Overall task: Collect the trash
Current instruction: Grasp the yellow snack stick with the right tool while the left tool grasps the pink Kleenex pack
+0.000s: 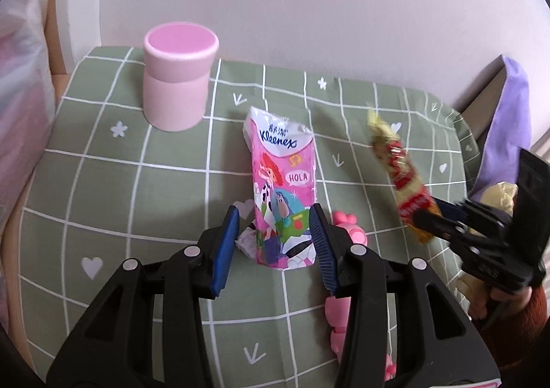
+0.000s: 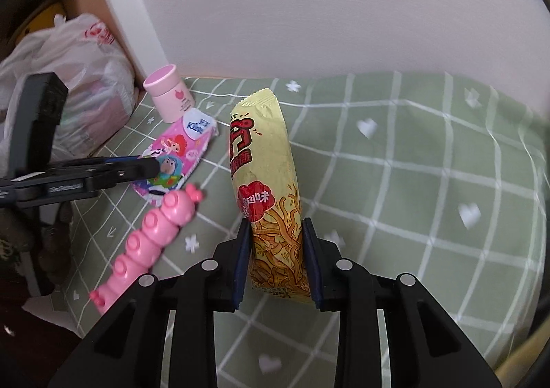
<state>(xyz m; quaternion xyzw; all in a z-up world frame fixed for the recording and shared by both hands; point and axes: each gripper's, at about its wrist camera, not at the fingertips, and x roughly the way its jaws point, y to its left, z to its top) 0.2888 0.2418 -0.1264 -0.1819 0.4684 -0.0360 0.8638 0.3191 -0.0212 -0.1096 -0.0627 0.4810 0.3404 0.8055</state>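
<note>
A: Snack wrapper (image 2: 266, 178), yellow with red print and noodle artwork — where is it?
B: Clamped between the blue pads (image 2: 241, 261) of the right gripper (image 2: 275, 261), which grasps its lower end; the wrapper stands up from the jaws, lifted off the green checked tablecloth (image 2: 429, 202). From the left wrist view the same wrapper (image 1: 400, 178) hangs above the cloth near its right edge, with the right gripper (image 1: 443, 219) pinching its lower end.

A: And the left gripper?
B: The left gripper (image 1: 275, 240) has its jaws released, one blue pad on each side of the lower end of the Kleenex tissue pack (image 1: 280, 188). Whether the pads touch it I cannot tell. The pack lies flat near the middle of the cloth.

A: What else sits on the cloth?
B: A pink lidded jar (image 1: 178, 75) stands upright toward the far left corner, apart from the pack. A pink caterpillar toy (image 2: 151, 243) lies just beside the pack, toward the near edge, partly hidden under the left gripper's right finger in the left wrist view. A white plastic bag (image 2: 79, 78) rests beyond the left edge, and a lilac fabric (image 1: 505, 126) lies past the right edge
</note>
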